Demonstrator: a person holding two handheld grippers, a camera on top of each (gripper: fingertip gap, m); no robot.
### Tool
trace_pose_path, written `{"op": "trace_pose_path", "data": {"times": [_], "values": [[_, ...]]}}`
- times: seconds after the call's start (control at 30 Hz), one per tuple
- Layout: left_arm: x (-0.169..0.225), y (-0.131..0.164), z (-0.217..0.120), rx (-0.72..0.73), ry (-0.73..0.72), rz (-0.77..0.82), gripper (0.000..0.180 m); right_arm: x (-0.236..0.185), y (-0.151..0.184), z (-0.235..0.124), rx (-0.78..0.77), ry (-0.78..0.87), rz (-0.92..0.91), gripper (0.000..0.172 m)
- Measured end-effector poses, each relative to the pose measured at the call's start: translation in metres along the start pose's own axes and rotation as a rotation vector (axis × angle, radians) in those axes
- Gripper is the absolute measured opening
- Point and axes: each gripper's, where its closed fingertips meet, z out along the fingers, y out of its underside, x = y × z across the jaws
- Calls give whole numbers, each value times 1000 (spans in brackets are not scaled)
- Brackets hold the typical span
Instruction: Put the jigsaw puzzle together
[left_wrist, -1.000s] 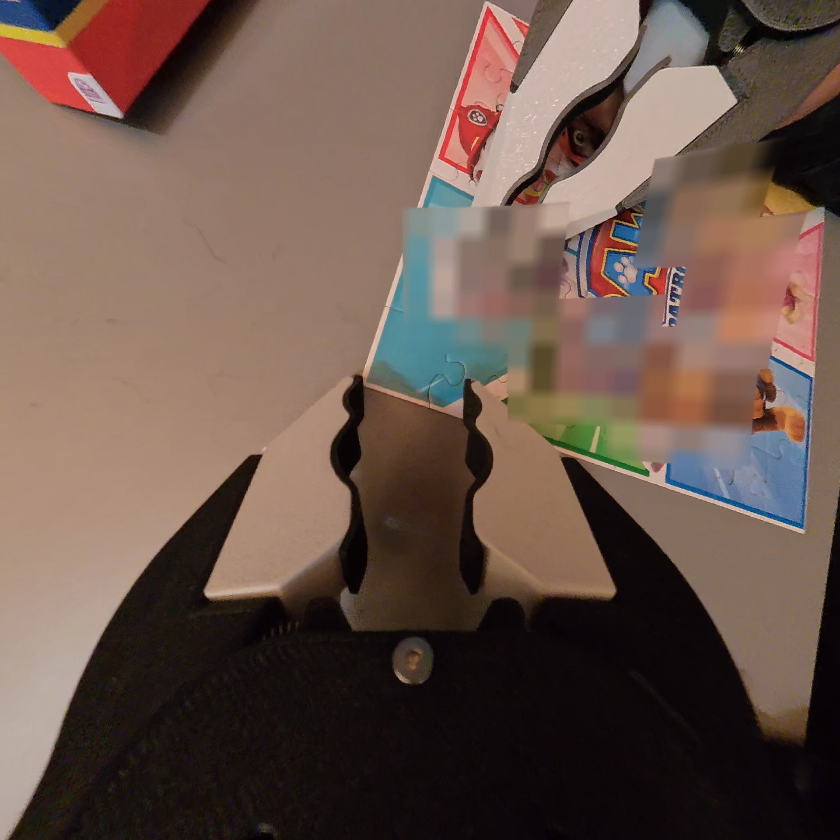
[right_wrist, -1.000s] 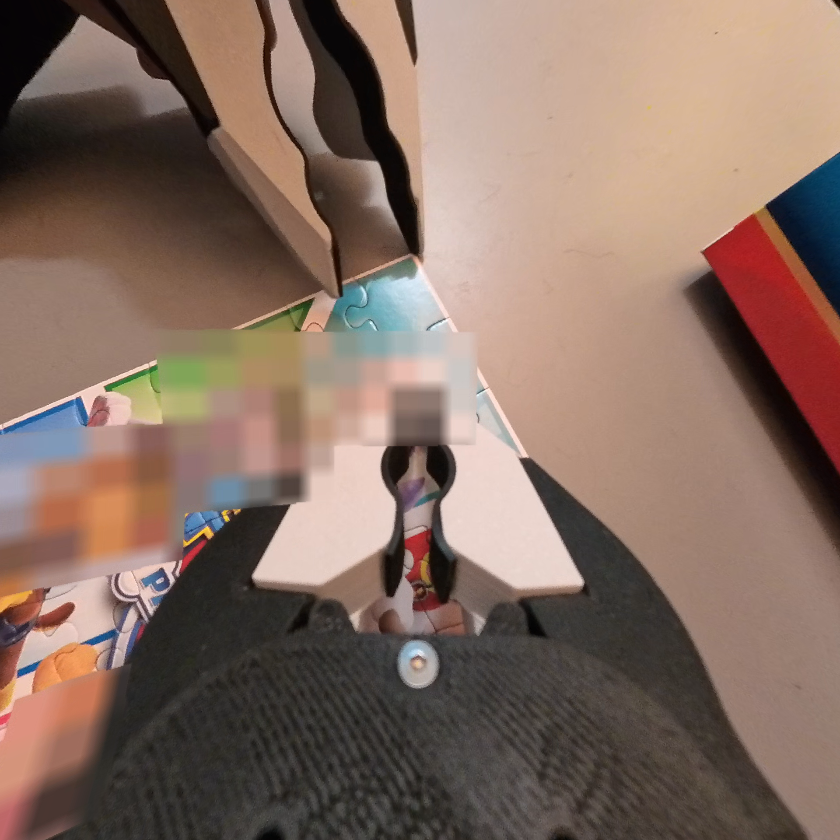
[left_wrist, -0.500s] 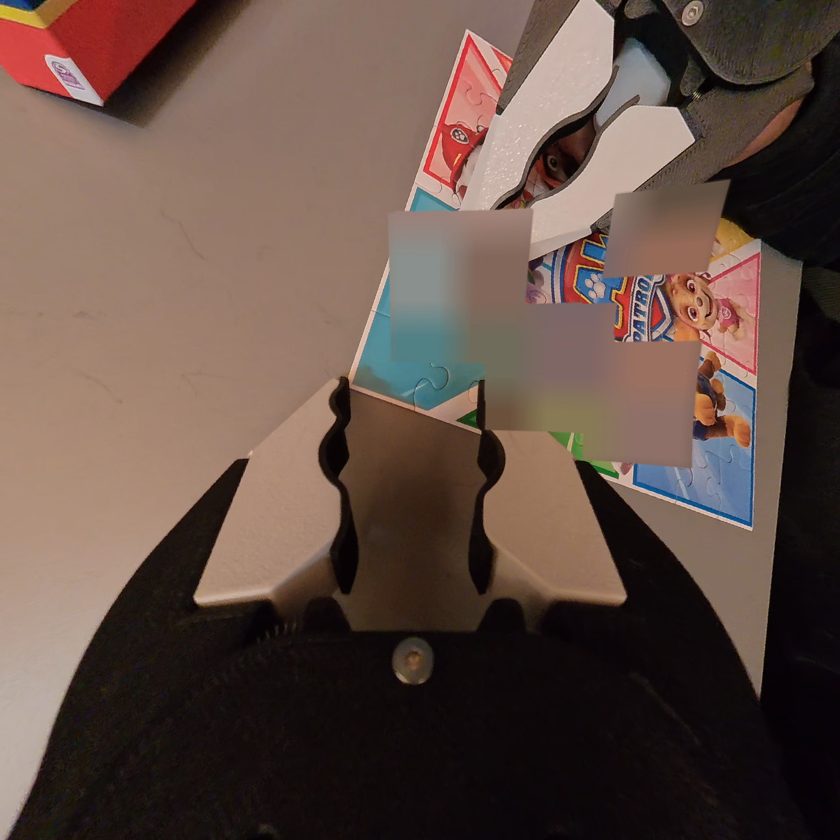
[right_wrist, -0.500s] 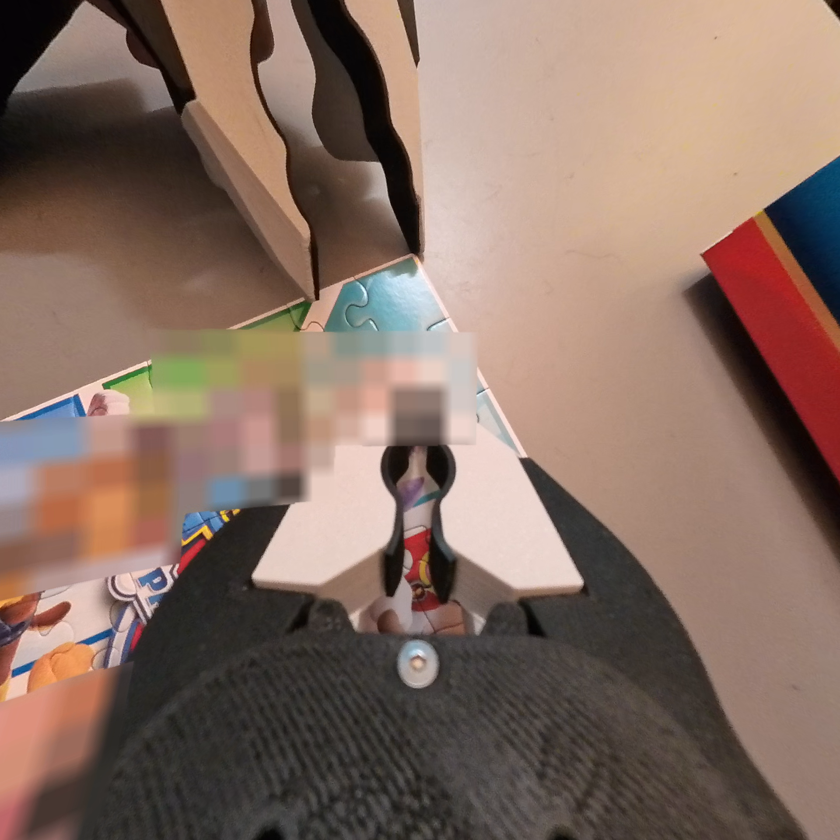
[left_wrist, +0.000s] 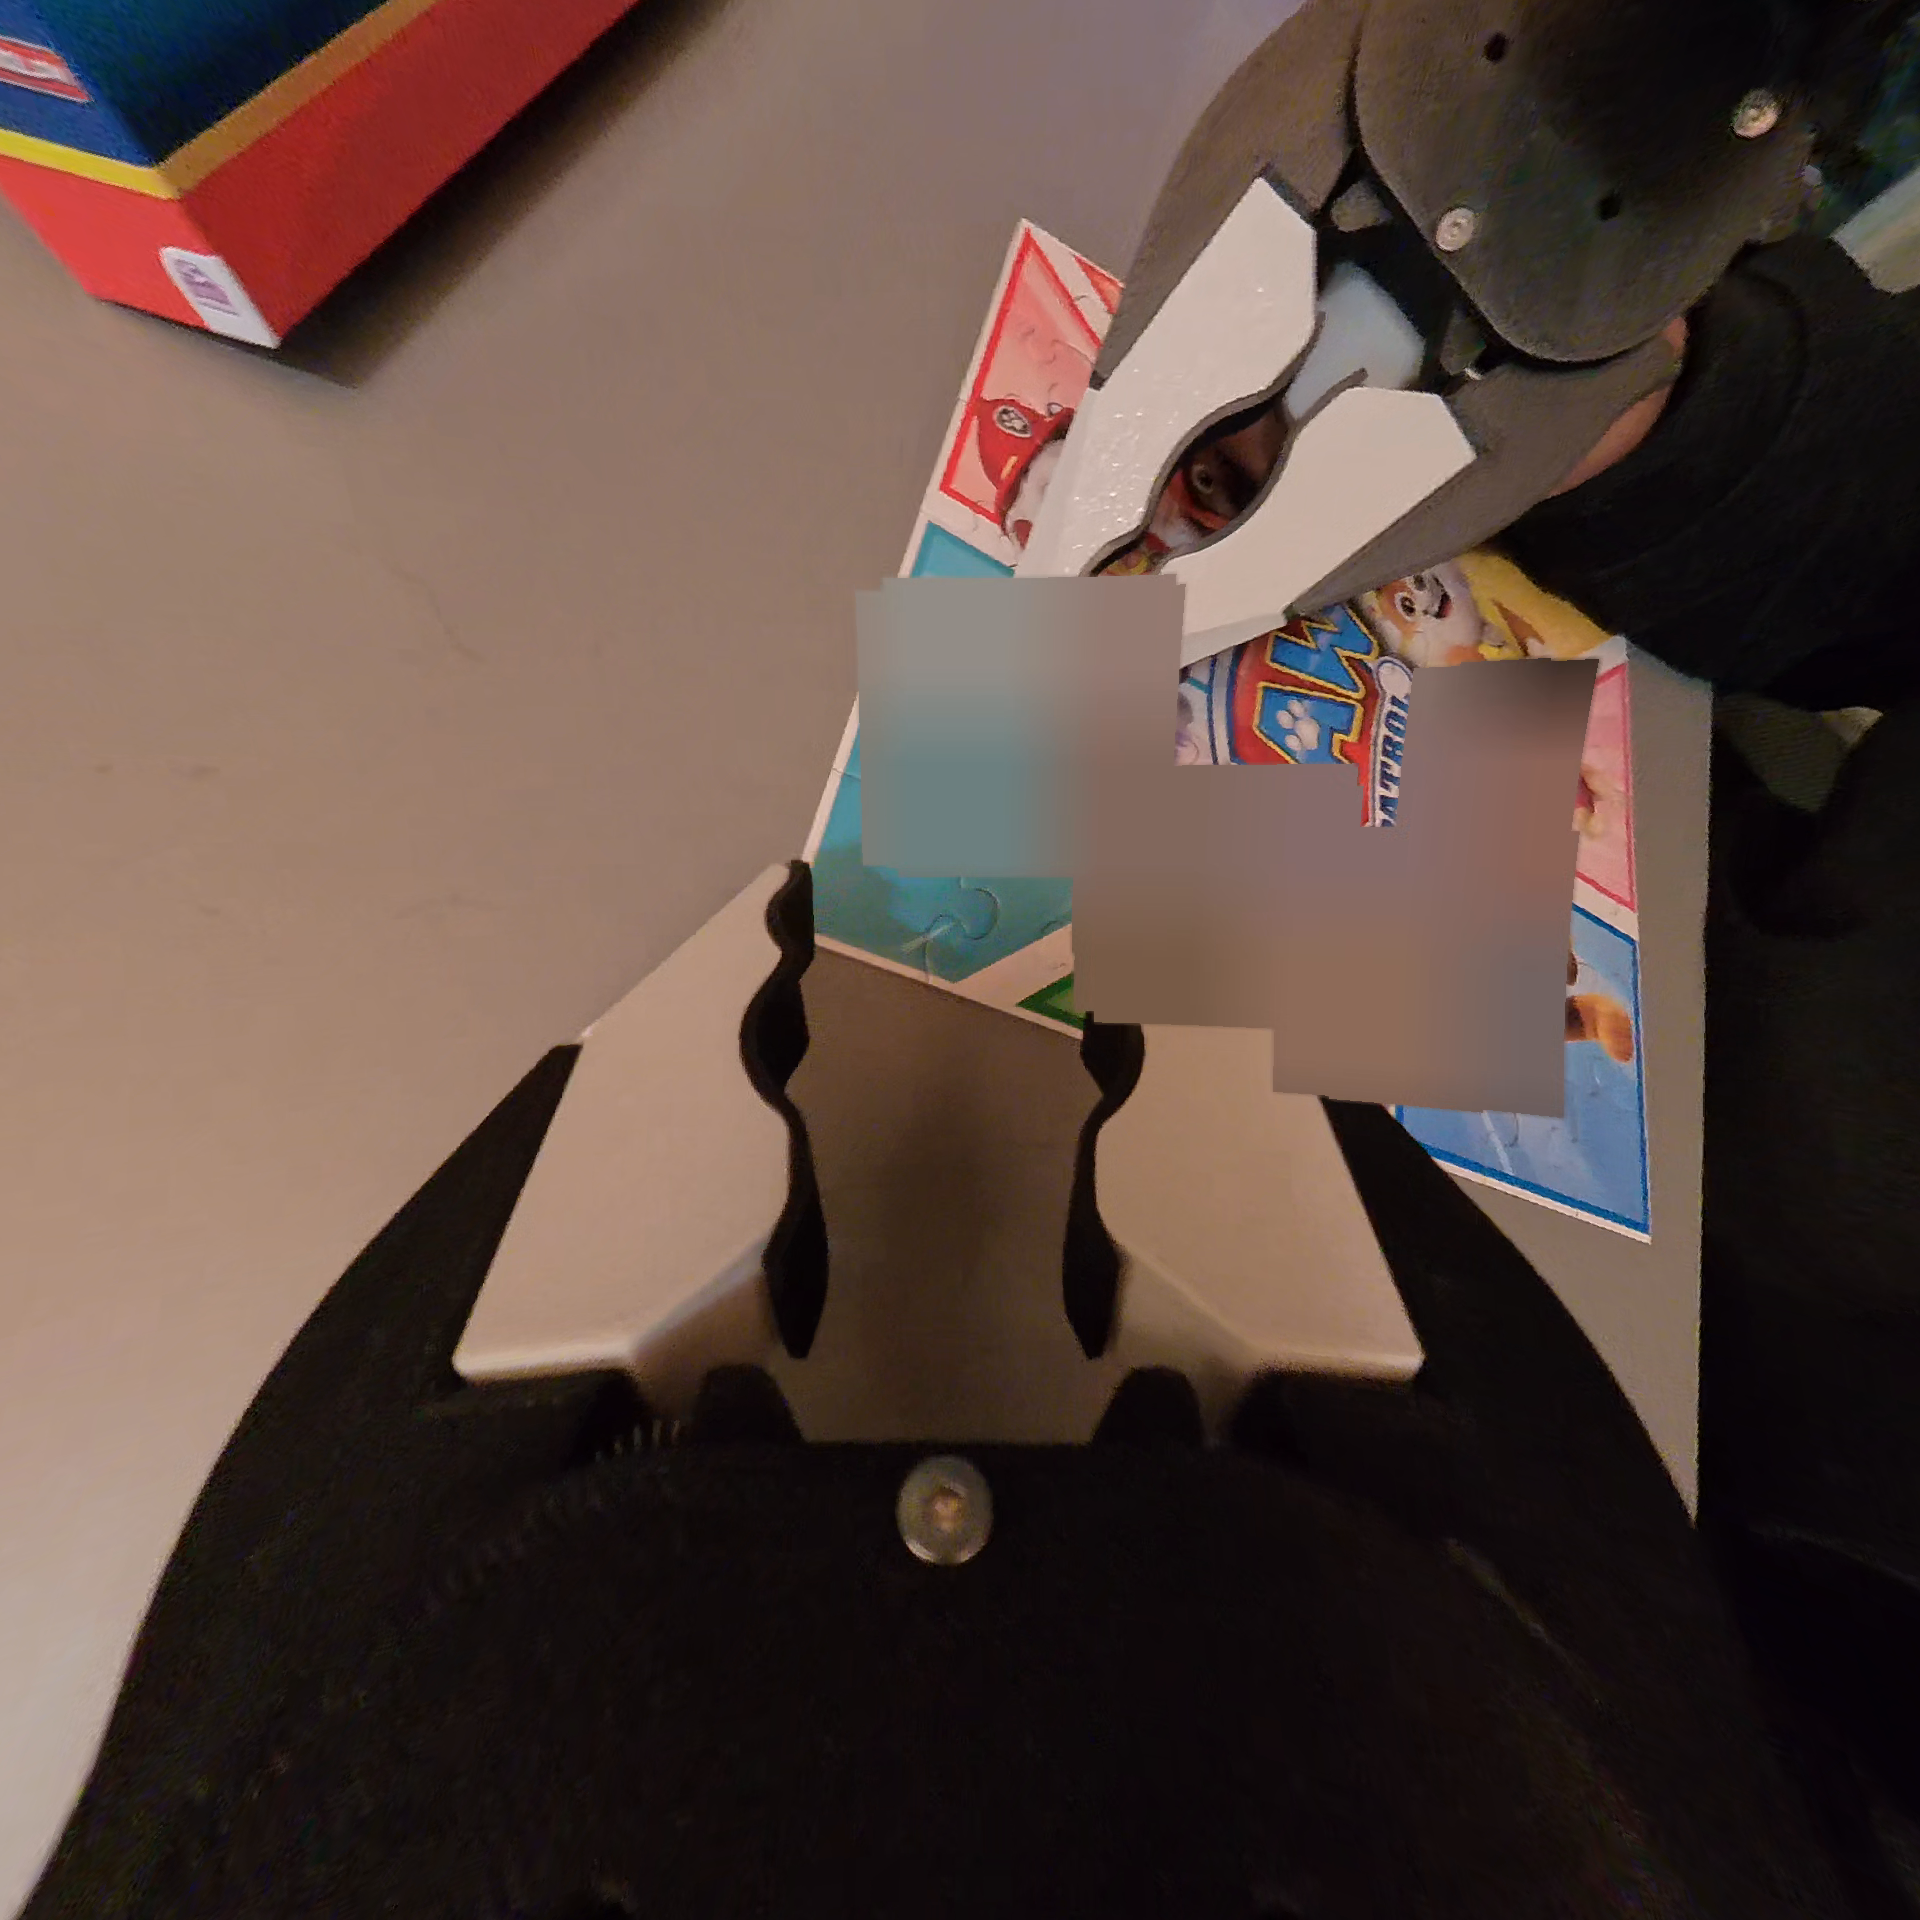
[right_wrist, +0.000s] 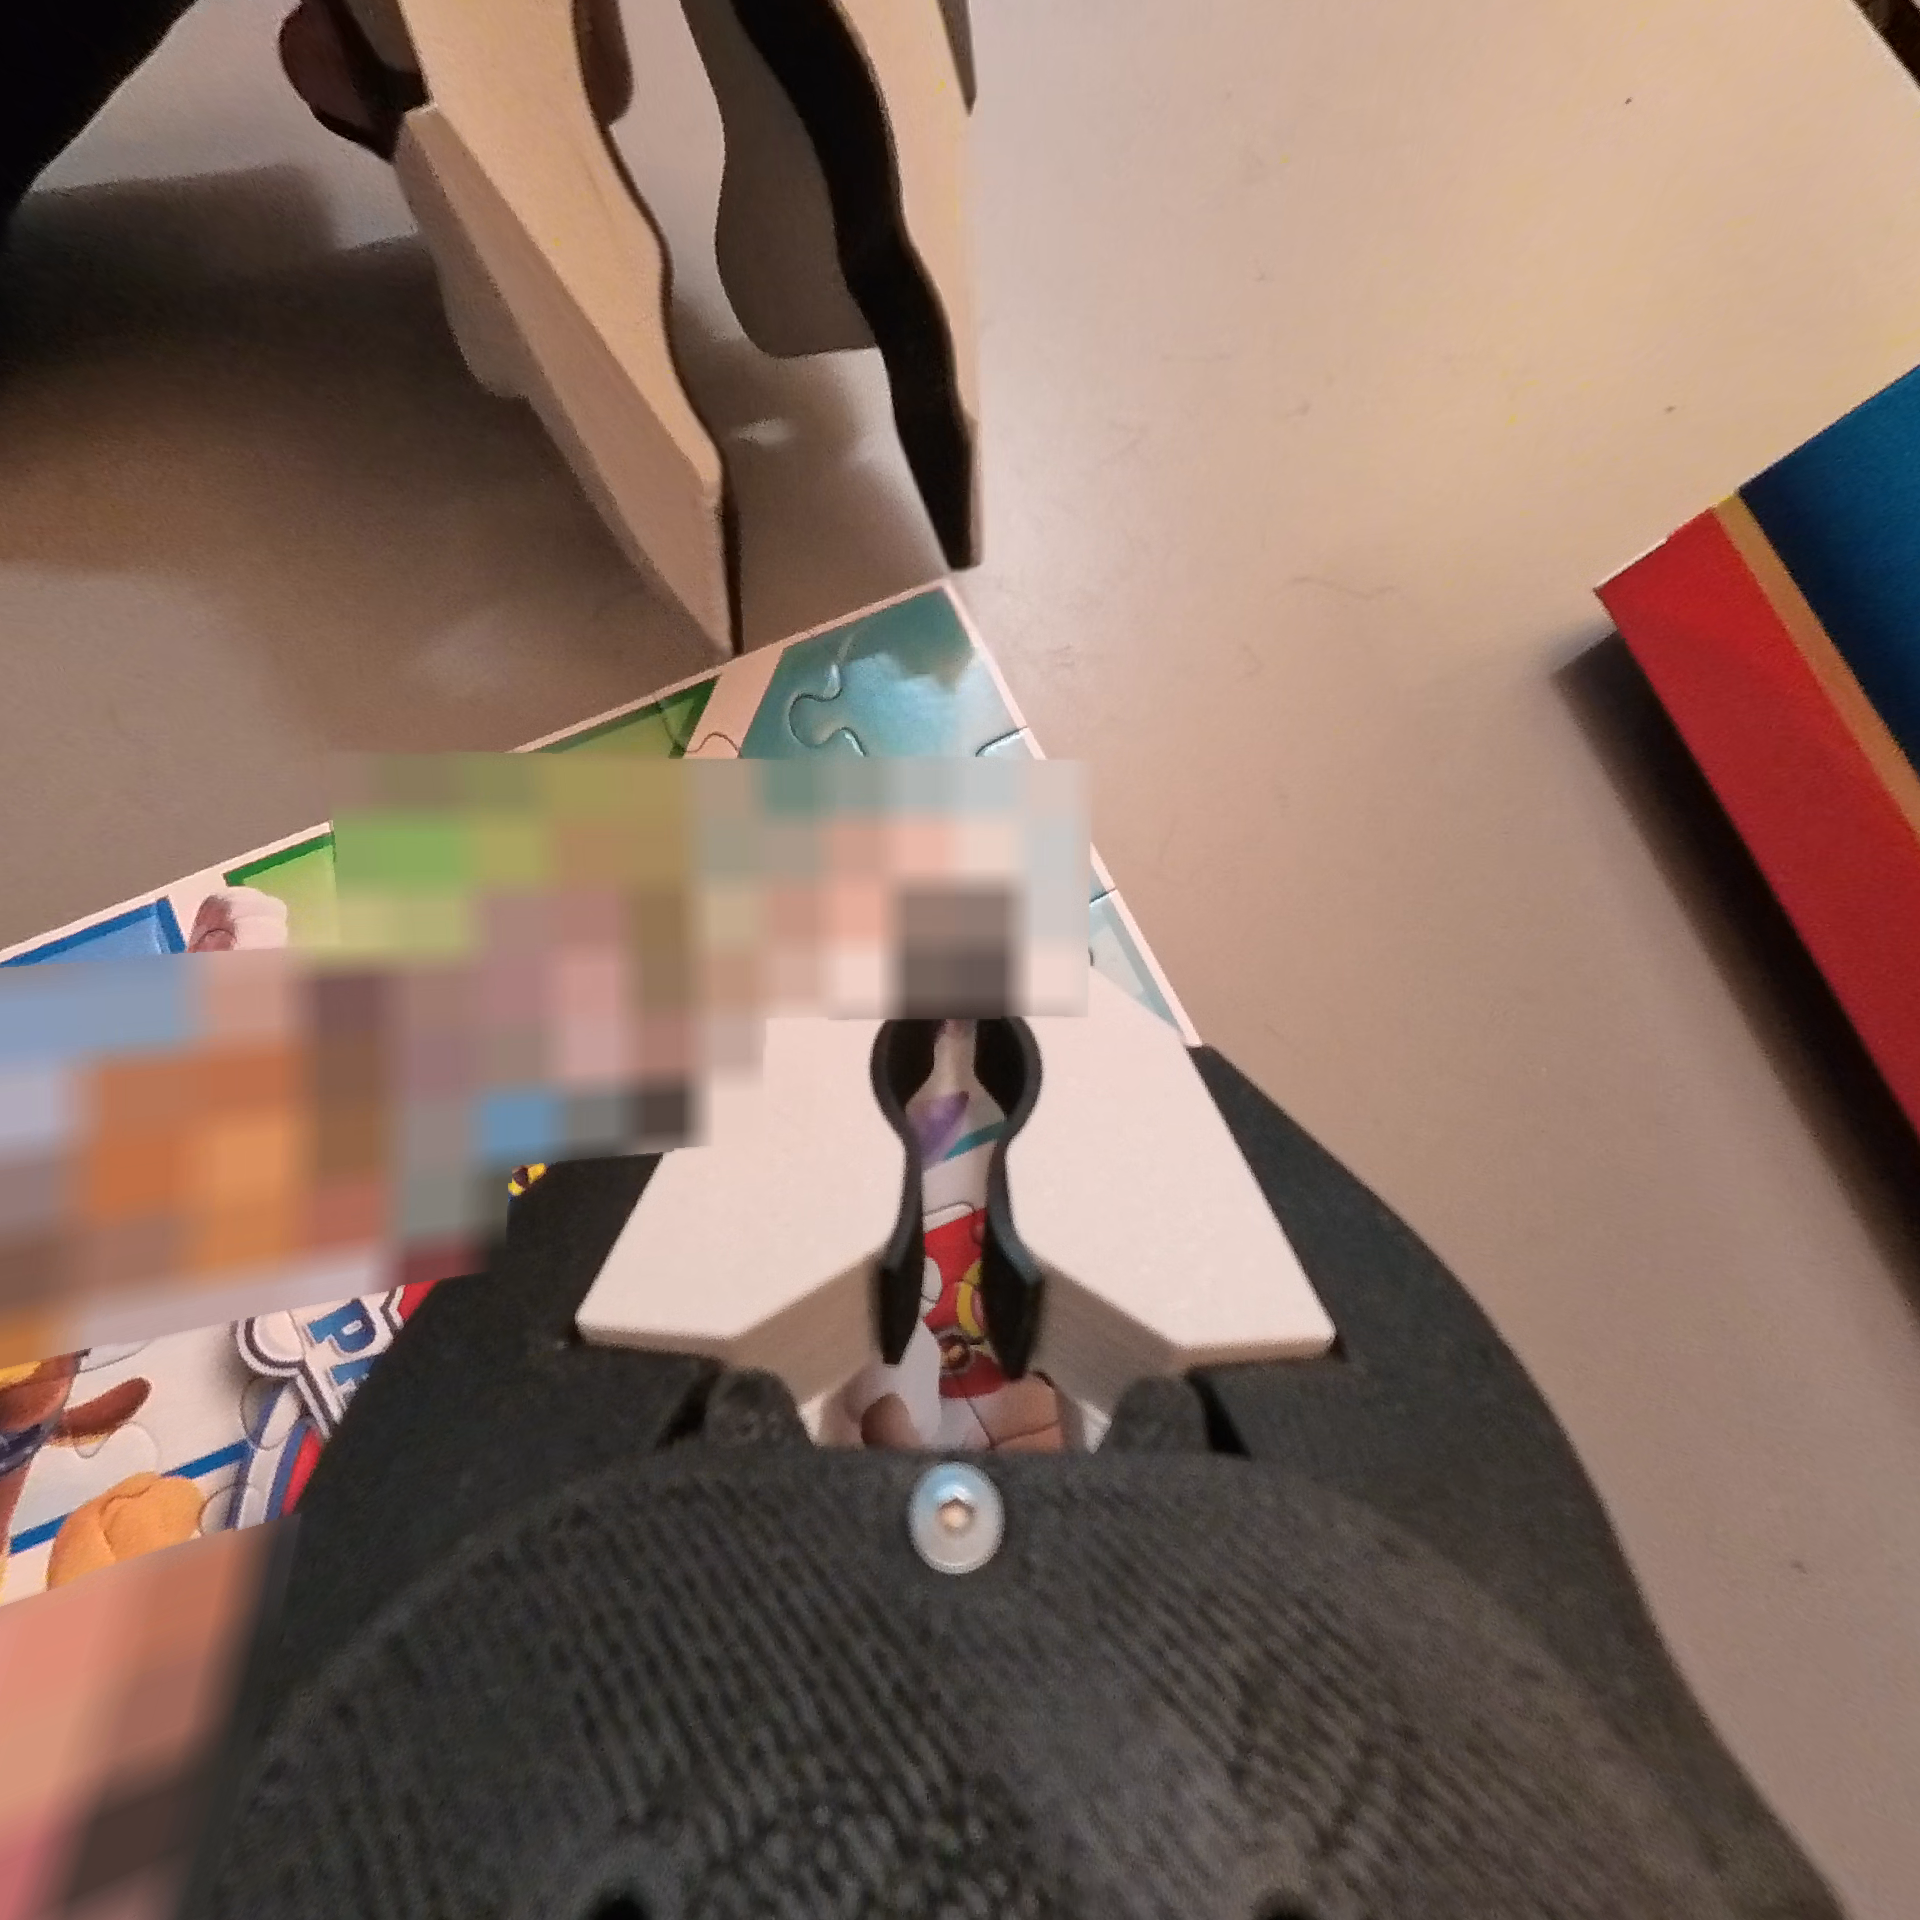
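Observation:
A colourful cartoon jigsaw puzzle (left_wrist: 940, 914) lies assembled flat on the grey table (left_wrist: 416, 727). My left gripper (left_wrist: 948, 951) is open and empty, with its fingertips just above the puzzle's blue near corner. It also shows in the right wrist view (right_wrist: 842, 592), hanging over that same corner (right_wrist: 883, 675). My right gripper (left_wrist: 1153, 571) is shut and hovers low over the far part of the puzzle, whose picture shows through the wavy slit between its fingers. In its own view its fingertips (right_wrist: 1091, 1143) are partly hidden by a mosaic patch.
A red and blue cardboard box (left_wrist: 312, 208) stands at the far left of the table and shows at the right edge of the right wrist view (right_wrist: 1766, 748). The table's edge (left_wrist: 1704, 1143) runs just right of the puzzle. A dark sleeve (left_wrist: 1787, 468) is behind the right gripper.
My left gripper's jaws have opened a little wider and it has shifted slightly by the puzzle's corner. My right gripper stays shut over the puzzle.

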Motion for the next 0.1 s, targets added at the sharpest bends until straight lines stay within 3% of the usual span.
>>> {"op": "trace_pose_path", "data": {"times": [0.03,0.1], "values": [[-3,0,0,-1,-18,-2,51,0,0,0,1,1,0,0],[-6,0,-1,-2,-43,9,51,0,0,0,4,1,1,0]]}}
